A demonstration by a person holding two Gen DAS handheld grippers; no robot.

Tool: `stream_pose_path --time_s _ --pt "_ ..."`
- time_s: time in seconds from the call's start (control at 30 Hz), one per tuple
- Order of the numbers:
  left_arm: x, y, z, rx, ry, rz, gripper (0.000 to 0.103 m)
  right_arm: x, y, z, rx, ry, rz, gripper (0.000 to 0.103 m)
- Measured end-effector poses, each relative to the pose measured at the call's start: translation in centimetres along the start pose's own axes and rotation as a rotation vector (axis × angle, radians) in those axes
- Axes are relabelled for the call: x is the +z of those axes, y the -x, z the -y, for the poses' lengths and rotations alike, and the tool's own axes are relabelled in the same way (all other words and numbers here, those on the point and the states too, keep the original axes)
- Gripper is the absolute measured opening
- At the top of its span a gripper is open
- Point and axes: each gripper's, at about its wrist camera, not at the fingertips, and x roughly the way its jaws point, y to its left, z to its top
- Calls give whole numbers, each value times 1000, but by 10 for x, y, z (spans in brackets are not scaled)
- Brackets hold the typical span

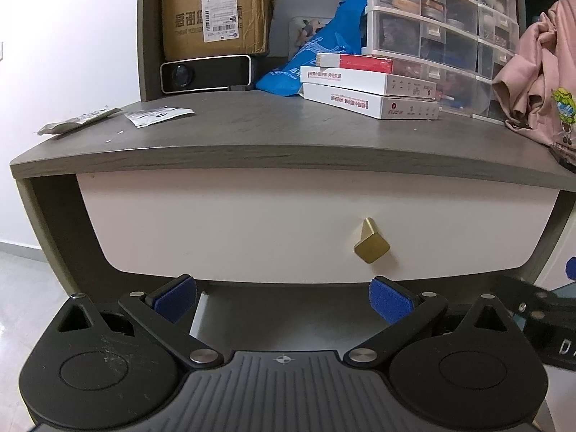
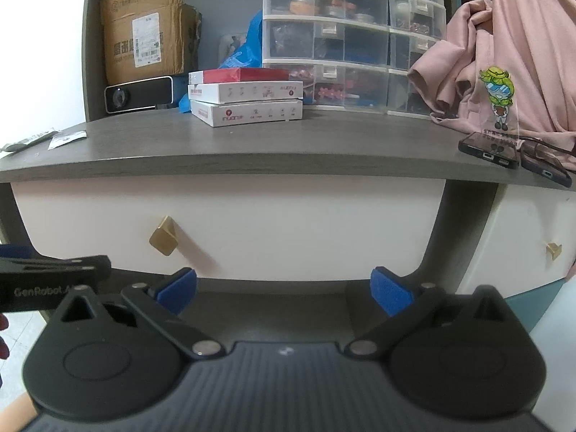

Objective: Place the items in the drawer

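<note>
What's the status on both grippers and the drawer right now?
Left gripper and right gripper open, empty. White drawer with square brass knob shut. Nothing blocking the knob.

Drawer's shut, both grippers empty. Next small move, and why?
Probably bring the left gripper up and to its right onto the brass knob to pull. The white drawer is closed, the boxes sit on the desk top, and both it and the right gripper are open, below the drawer front.
</note>
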Motion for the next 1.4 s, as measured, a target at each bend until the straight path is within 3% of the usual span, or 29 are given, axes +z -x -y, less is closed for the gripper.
stream_pose_path --time_s 0.67,1.4 --pt "22 -19 28 -24 -18 -9 103 0 -2 12 -9 -16 2 103" --pt "50 -60 46 18 -14 -50 103 -4 -15 24 5 -26 -30 103"
